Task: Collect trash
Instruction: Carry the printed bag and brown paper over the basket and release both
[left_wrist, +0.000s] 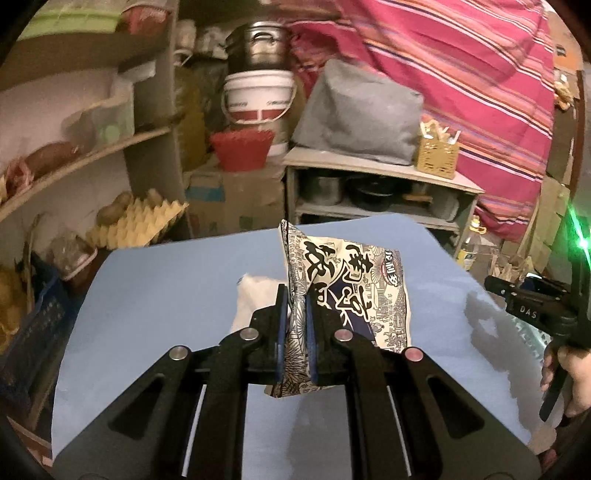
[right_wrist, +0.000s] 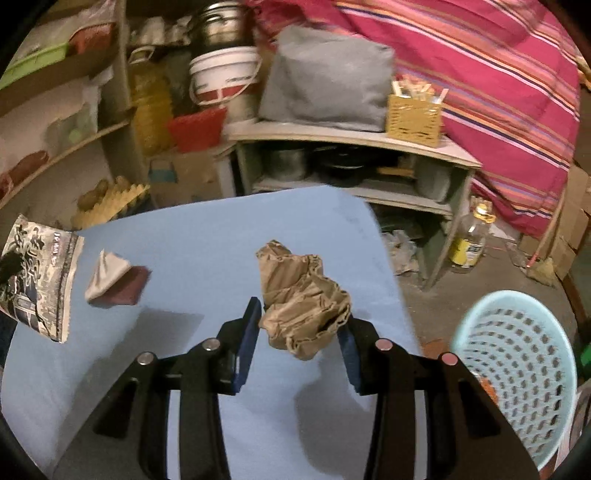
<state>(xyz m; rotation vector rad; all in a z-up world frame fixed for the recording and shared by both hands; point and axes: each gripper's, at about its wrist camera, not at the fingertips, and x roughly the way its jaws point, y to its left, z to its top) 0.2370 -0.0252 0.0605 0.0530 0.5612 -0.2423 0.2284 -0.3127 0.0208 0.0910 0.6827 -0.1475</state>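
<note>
You are clamping the printed snack wrapper (left_wrist: 343, 291) in your left gripper (left_wrist: 295, 295), its blue pads pressed tight on the wrapper's crumpled edge, lifting it above the blue table (left_wrist: 166, 295). The right wrist view is showing what the left is hiding: a white and maroon folded piece (right_wrist: 114, 277) lying on the table just beside the raised wrapper, and a pale blue perforated basket (right_wrist: 517, 369) standing off the table's right edge. Your right gripper (right_wrist: 299, 328) is standing spread wide around a crumpled brown paper wad (right_wrist: 303, 295); whether either pad is touching it, you cannot tell.
</note>
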